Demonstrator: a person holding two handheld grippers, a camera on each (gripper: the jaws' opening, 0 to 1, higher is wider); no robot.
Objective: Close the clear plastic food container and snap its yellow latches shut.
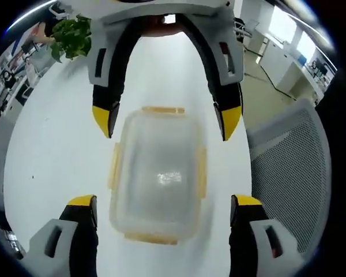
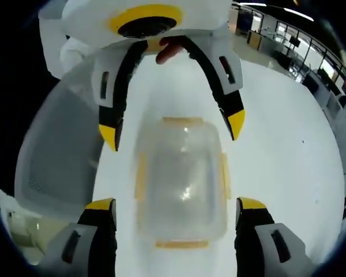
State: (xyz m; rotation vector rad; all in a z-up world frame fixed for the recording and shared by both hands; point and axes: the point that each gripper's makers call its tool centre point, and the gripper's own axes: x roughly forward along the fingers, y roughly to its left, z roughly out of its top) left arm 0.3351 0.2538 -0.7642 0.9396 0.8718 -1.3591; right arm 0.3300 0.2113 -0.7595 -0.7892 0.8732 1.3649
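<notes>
A white table (image 1: 57, 156) carries everything, and a mesh chair (image 1: 294, 173) stands at its edge. The clear container (image 1: 157, 180) lies flat on the table, lid on, between the two grippers, which face each other from its short ends. The left gripper (image 1: 163, 210) has its jaws wide apart, holding nothing. The right gripper (image 2: 177, 214) is also spread wide and empty. The yellow latches (image 1: 202, 172) sit along the lid edges. A green plant (image 1: 72, 36) stands far back.

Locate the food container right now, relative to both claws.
The clear food container sits on the white table, centred in both gripper views, between the open left claw and the open right claw facing it from opposite ends.
</notes>
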